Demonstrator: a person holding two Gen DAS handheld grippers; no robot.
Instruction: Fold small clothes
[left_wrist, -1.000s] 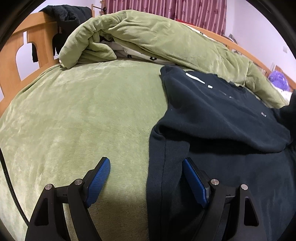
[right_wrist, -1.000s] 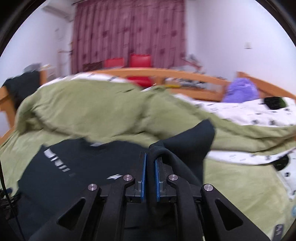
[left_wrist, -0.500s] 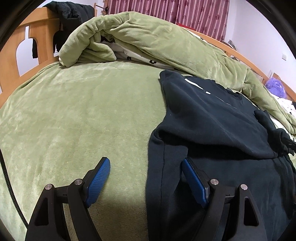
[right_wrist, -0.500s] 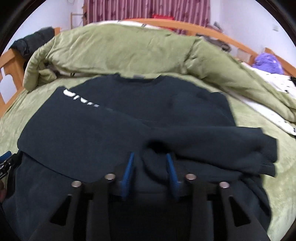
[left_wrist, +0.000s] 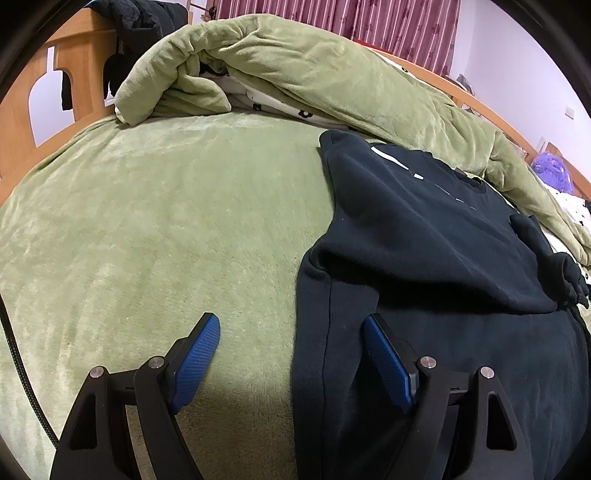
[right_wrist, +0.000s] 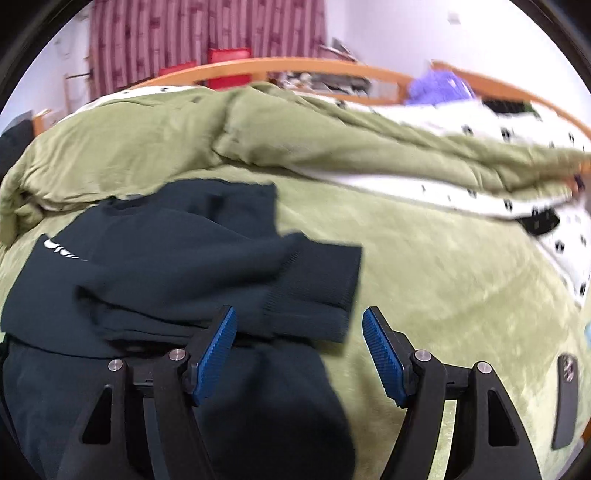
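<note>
A dark navy sweatshirt with white lettering lies on the green bed cover; both sleeves are folded across its body. My left gripper is open and straddles the sweatshirt's left side edge near the hem. In the right wrist view the sweatshirt has its right sleeve cuff lying across the body. My right gripper is open and empty just below that cuff, over the garment's lower right edge.
A bunched green duvet and spotted white sheet lie along the far side. A wooden bed frame with dark clothing hung on it stands at left. A phone lies on the cover at right. A purple toy sits far back.
My right gripper carried the right sleeve across the sweatshirt's body, opened and let it go, then drew back to the right. My left gripper stayed open at the left edge.
</note>
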